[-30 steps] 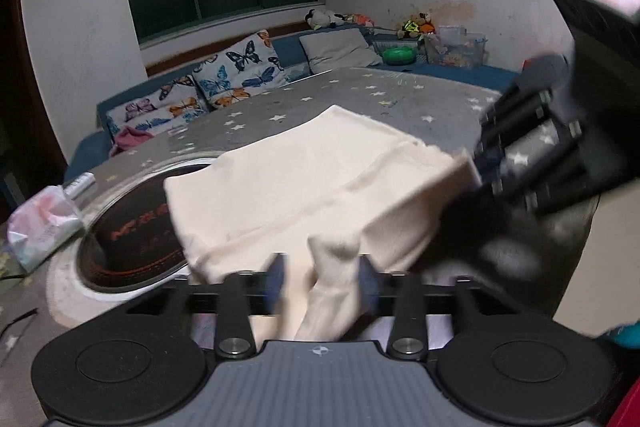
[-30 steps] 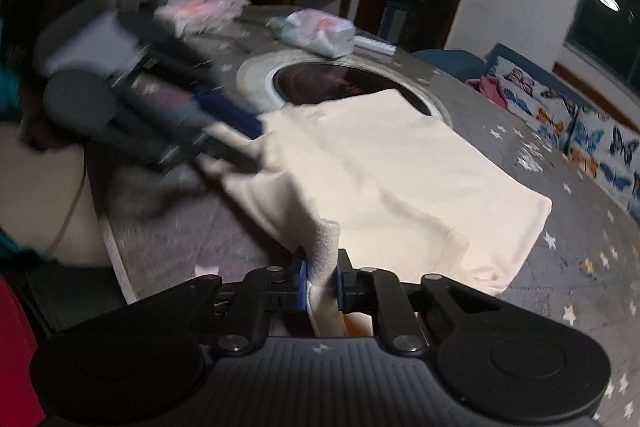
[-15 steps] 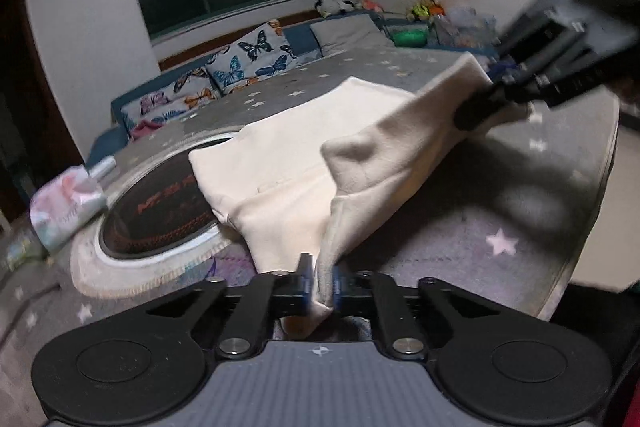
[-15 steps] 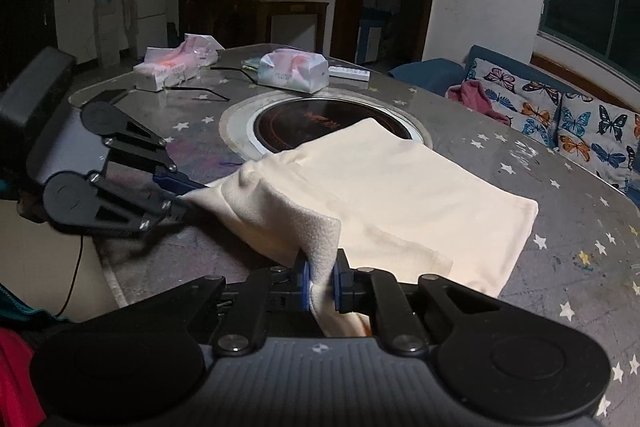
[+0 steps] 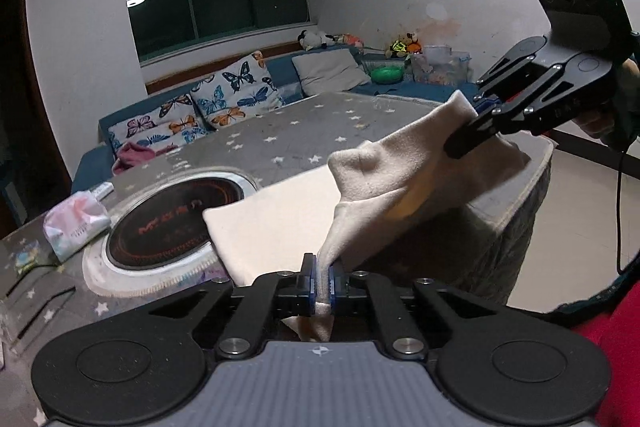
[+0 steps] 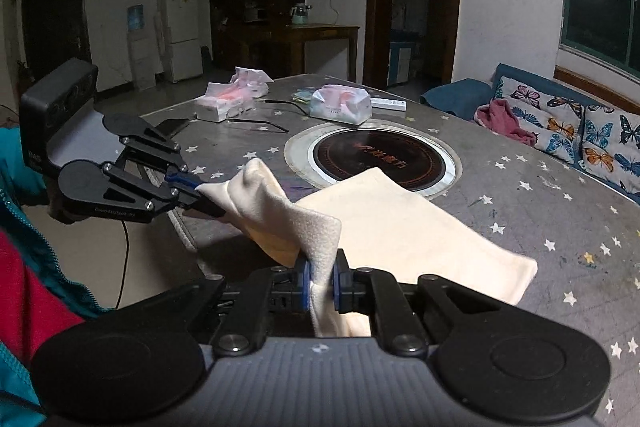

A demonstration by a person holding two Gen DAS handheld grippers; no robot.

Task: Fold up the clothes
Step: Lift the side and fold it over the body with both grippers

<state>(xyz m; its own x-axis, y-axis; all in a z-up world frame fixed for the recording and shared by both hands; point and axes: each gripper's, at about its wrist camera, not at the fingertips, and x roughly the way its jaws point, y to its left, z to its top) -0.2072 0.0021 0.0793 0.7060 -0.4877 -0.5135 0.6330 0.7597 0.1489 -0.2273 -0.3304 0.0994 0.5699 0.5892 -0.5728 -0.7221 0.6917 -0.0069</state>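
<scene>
— What have they got hold of?

— Both the left gripper (image 5: 321,285) and right gripper (image 6: 321,286) are pinched shut on the near edge of the cream garment (image 6: 404,227). It's soft, light, droopy.

— The rest?

— Lying on the bench (image 6: 540,211).

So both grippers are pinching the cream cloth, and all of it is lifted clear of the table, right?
Not all of it. Both grippers, left and right, do pinch the cloth, but only its near edge is lifted; the right wrist view shows the rest lying on the table.
</scene>
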